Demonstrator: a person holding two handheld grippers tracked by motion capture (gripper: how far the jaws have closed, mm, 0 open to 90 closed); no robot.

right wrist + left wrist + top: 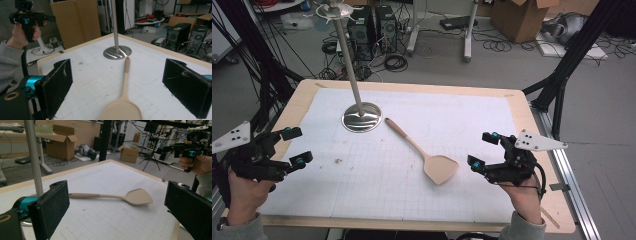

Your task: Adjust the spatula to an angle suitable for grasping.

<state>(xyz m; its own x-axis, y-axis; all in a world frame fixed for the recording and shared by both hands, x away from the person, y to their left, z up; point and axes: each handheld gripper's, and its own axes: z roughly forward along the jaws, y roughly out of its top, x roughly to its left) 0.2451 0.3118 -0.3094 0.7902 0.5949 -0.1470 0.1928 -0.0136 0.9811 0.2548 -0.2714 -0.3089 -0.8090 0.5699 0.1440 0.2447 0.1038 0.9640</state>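
- The beige wooden spatula [426, 152] lies flat near the middle of the gridded white mat [377, 190] on the light wooden table [299, 95], its blade toward the near right corner and its handle tip just beside the round steel base of the upright hanging stand [361, 118].
- The right gripper [484, 151], jaws spread wide and empty, hovers just right of the blade; the left gripper [294, 146] waits, also released, by the left edge.
- A sound pickup would likely pinch the slim handle, not the broad blade.
- The spatula looks smooth and pale, with a slightly darker handle end.
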